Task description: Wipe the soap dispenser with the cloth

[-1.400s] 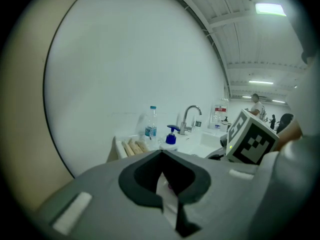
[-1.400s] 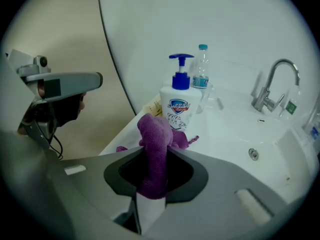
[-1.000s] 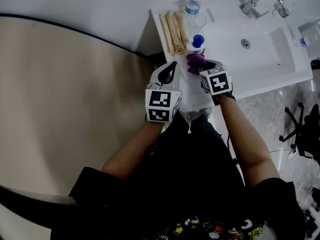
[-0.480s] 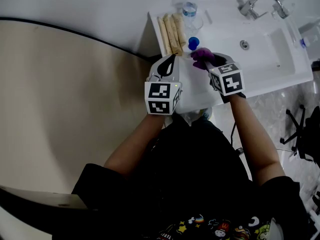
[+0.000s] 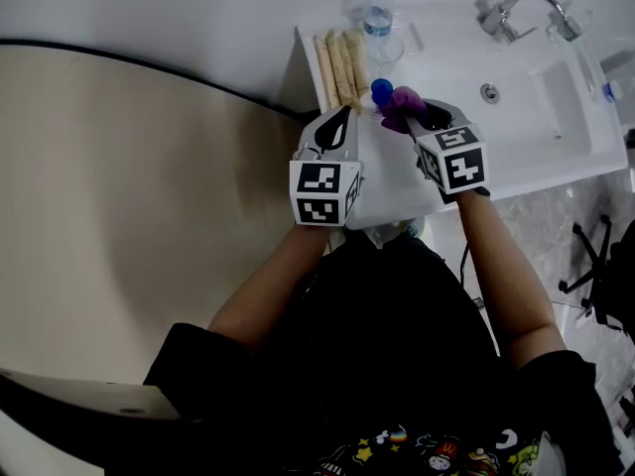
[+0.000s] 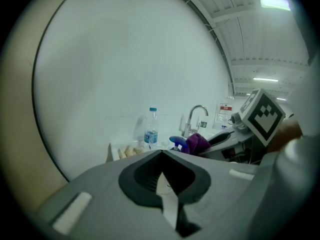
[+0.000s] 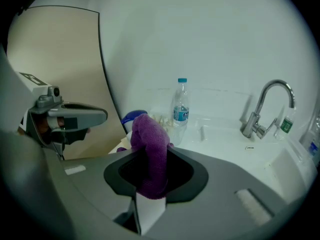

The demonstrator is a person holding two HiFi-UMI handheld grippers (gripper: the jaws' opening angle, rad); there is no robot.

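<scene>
The soap dispenser shows its blue cap (image 5: 381,90) at the left end of the sink counter; its body is mostly hidden. A purple cloth (image 5: 402,105) presses against the cap's right side, and my right gripper (image 5: 419,119) is shut on it. In the right gripper view the cloth (image 7: 150,151) sticks up out of the right gripper (image 7: 149,176), with the blue cap (image 7: 130,118) just behind it. My left gripper (image 5: 342,119) is shut and empty, a little left of the dispenser. The left gripper view has the cap (image 6: 177,142) and cloth (image 6: 196,143) beyond the left gripper (image 6: 161,156).
A water bottle (image 5: 377,13) stands at the counter's back. Rolled beige towels (image 5: 340,59) lie left of the dispenser. To the right are the white basin (image 5: 526,102) and the faucet (image 5: 516,6). A beige curved wall (image 5: 149,186) fills the left.
My right gripper has carried the cloth from the dispenser's near side up to the right side of its blue cap. The left gripper has stayed beside it.
</scene>
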